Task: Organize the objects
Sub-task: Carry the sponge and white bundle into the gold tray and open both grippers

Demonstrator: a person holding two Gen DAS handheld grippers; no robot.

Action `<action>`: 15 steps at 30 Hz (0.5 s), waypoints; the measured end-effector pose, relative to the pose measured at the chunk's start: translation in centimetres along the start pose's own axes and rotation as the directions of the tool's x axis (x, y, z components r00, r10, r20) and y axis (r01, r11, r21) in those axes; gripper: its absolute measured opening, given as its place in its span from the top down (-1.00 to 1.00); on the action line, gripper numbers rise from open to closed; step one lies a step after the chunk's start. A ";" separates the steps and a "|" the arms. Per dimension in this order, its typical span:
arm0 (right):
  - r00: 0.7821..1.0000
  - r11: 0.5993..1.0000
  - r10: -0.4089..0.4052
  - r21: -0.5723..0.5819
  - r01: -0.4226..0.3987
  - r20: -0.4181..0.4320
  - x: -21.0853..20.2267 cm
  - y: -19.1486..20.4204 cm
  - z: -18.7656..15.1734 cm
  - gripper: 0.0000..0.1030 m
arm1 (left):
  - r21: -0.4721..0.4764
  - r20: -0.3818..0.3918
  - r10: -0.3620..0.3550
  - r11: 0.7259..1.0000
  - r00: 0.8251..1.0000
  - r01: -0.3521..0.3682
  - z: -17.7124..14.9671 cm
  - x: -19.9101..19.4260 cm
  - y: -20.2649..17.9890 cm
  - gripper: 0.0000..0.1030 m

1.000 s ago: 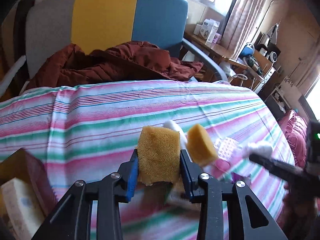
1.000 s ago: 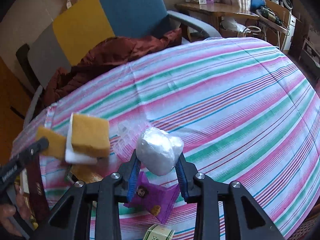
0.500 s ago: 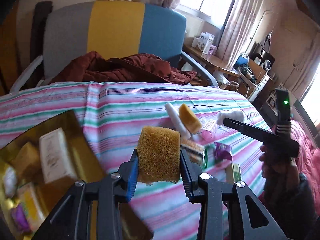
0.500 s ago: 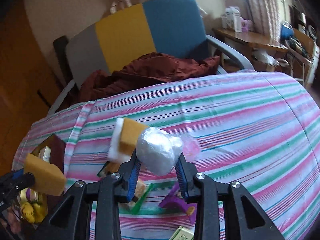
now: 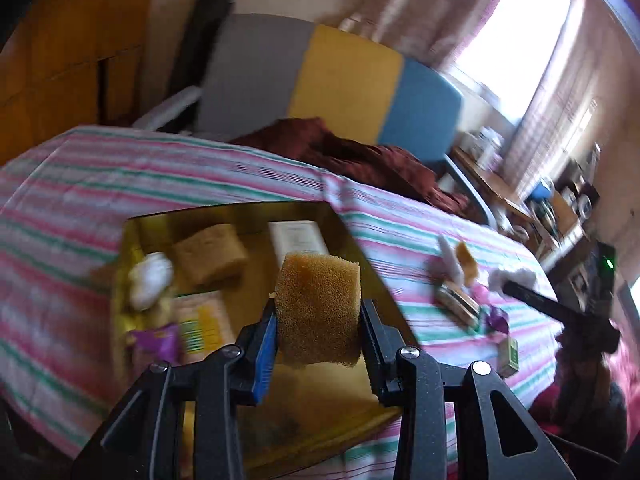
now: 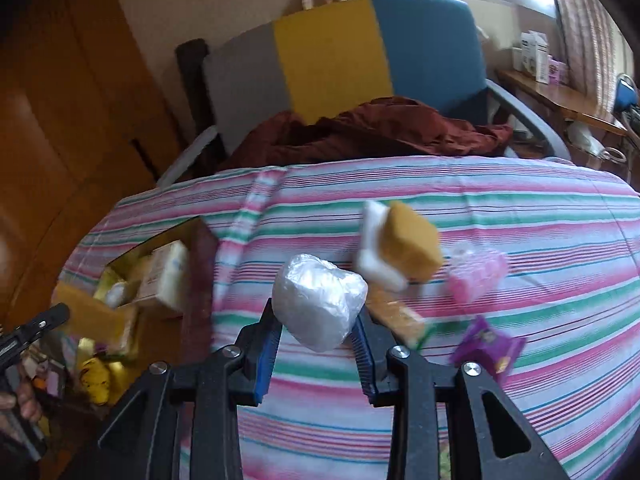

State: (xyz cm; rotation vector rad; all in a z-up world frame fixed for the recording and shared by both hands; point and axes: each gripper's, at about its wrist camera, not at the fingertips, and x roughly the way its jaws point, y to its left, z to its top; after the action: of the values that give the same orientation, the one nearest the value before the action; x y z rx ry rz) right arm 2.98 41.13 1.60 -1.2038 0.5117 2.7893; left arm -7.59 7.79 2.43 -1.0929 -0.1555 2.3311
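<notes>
My left gripper (image 5: 318, 330) is shut on a yellow sponge (image 5: 318, 312) and holds it above the gold-lined box (image 5: 236, 216), which holds another sponge (image 5: 210, 254), a white bundle (image 5: 150, 280) and several packets. My right gripper (image 6: 316, 330) is shut on a white plastic-wrapped bundle (image 6: 320, 300) above the striped tablecloth (image 6: 520, 208). The box (image 6: 200, 228) shows at the left of the right wrist view, with the left gripper's sponge (image 6: 94, 316) over it. A yellow-and-white sponge (image 6: 400, 244), a pink packet (image 6: 478, 272) and a purple packet (image 6: 490, 346) lie on the cloth.
A grey, yellow and blue chair (image 6: 340, 60) with a dark red garment (image 6: 380, 132) stands behind the table. A wooden side table (image 6: 560, 100) with small boxes is at the back right. A small green box (image 5: 509, 356) lies near the table's right edge.
My left gripper has swung left with its sponge and now hangs over the open box. My right gripper has followed leftward with the white bundle, bringing the box into its view.
</notes>
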 end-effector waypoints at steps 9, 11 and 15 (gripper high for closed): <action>0.985 0.973 0.146 -0.165 -0.160 -0.093 1.5 11.3 -2.4 0.35 | -0.173 0.111 0.035 0.985 0.993 -0.015 -0.2 -5.4 7.5 0.25; 0.979 0.966 0.166 -0.182 -0.186 -0.121 2.3 13.0 -3.1 0.35 | -0.198 0.135 0.040 0.980 0.990 -0.013 -0.3 -6.3 8.6 0.25; 0.968 0.956 0.187 -0.197 -0.219 -0.170 3.6 15.6 -4.0 0.35 | -0.225 0.148 0.034 0.974 0.988 0.000 -0.6 -7.0 10.1 0.25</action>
State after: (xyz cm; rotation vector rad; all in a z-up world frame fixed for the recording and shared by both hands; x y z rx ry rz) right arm 0.42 24.81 0.76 -1.4927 0.3692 3.0067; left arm -7.96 -4.44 3.44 -1.0234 -0.4793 2.4569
